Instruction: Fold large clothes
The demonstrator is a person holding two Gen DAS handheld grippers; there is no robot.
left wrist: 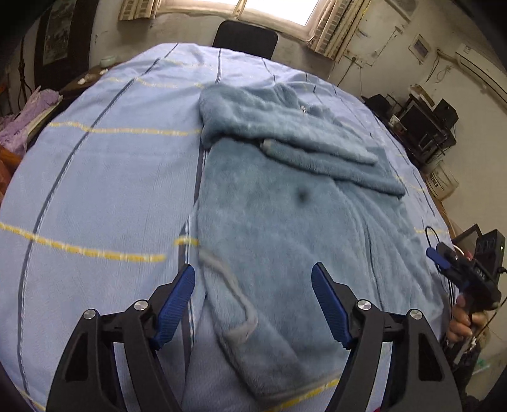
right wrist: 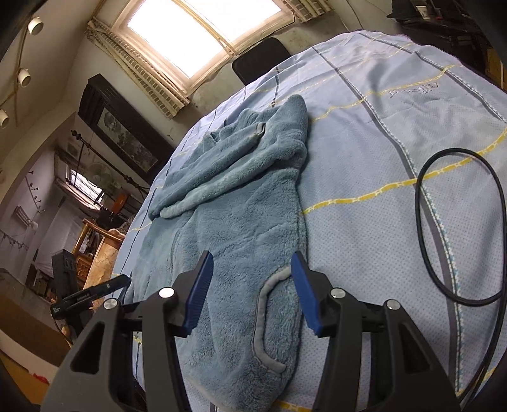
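Beneath both gaping claws, left claw [left wrist: 253,304] and right claw [right wrist: 252,291], lies the fleece robe [left wrist: 285,215].

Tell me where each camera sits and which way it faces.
Left wrist: behind the open left claw, over the near end of the robe, facing up the bed toward the window; the right claw and hand show at right.
Right wrist: behind the open right claw, over the robe's near edge, facing the window; the left claw shows at left.
Shared: robe, bed, window, chair.
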